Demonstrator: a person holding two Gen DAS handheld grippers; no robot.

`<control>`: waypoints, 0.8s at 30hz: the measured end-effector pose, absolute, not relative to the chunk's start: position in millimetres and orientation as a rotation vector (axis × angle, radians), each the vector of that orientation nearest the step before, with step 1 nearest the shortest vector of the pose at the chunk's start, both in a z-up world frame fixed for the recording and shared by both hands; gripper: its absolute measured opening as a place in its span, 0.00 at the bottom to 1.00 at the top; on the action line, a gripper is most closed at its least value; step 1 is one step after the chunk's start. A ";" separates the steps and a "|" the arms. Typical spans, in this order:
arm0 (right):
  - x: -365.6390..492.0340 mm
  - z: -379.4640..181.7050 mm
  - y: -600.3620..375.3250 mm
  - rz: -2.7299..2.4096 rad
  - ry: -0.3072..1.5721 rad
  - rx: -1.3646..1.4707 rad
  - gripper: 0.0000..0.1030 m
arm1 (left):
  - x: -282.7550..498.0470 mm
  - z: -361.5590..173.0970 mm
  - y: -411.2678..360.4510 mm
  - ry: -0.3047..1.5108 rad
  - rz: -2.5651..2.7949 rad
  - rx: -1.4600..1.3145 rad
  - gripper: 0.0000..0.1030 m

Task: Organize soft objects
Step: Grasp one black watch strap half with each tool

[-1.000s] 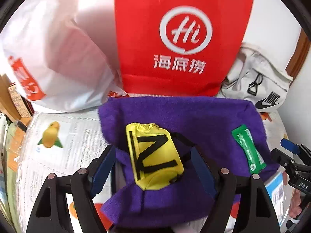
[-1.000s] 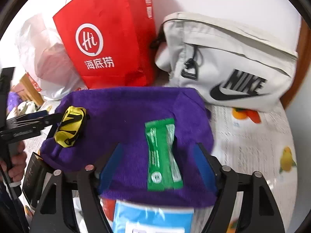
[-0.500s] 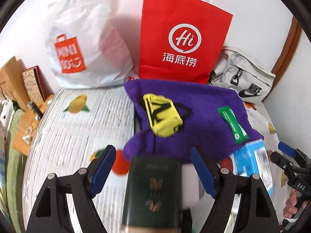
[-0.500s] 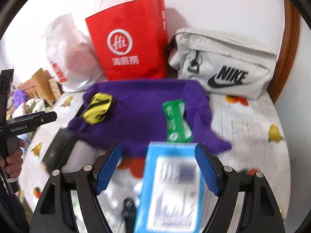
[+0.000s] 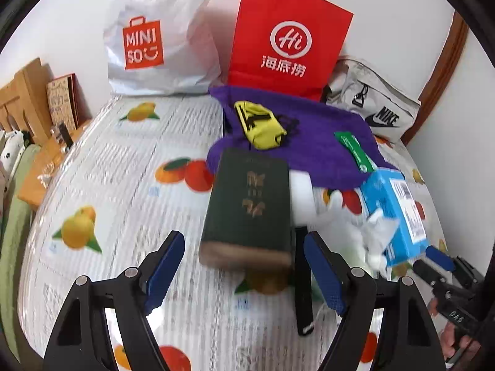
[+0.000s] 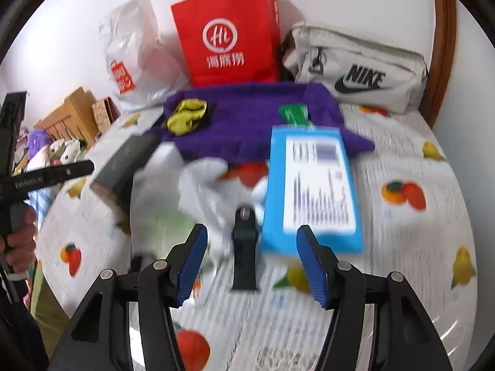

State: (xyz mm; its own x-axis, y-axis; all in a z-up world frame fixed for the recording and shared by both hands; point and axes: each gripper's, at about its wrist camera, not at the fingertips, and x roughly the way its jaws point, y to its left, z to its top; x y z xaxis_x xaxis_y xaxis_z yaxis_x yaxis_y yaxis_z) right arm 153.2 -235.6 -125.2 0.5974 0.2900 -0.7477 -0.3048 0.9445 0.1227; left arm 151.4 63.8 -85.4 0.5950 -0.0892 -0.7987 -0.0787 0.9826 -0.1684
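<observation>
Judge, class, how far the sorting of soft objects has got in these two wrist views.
Done: nothing visibly; the yellow pouch and green packet lie on the purple towel. In hand: nothing. The left gripper is open and empty; the right gripper, jaws just closing, holds nothing. Left: every soft item, including the white cloth beside the blue box.

Both wrist cameras are looking steeply down over the fruit-print tablecloth point(image 5: 117, 167) toward the wall, fairly near. Both are sharing the purple cloth point(image 5: 321, 142) point(image 6: 247, 117) and red bag point(image 5: 287, 40) point(image 6: 229, 34) at upper centre.
</observation>
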 end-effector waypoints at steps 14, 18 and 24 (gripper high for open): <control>153.3 -193.2 -224.8 0.324 0.930 -0.012 0.41 | 117.2 -116.9 60.1 0.969 -0.047 -0.161 0.76; 155.8 -194.8 -213.9 0.305 0.911 -0.052 0.42 | 114.8 -121.7 59.1 0.978 -0.050 -0.157 0.76; 147.3 -194.5 -214.0 0.293 0.873 -0.059 0.21 | 111.5 -126.9 52.9 0.990 -0.065 -0.148 0.76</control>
State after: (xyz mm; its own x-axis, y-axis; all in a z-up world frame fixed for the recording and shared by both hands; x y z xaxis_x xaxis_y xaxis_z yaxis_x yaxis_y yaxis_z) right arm 147.3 -214.0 -194.5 0.6057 0.2289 -0.7621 -0.2767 0.9586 0.0681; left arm 111.5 52.9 -126.9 0.5480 -0.1218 -0.8276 -0.0125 0.9880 -0.1537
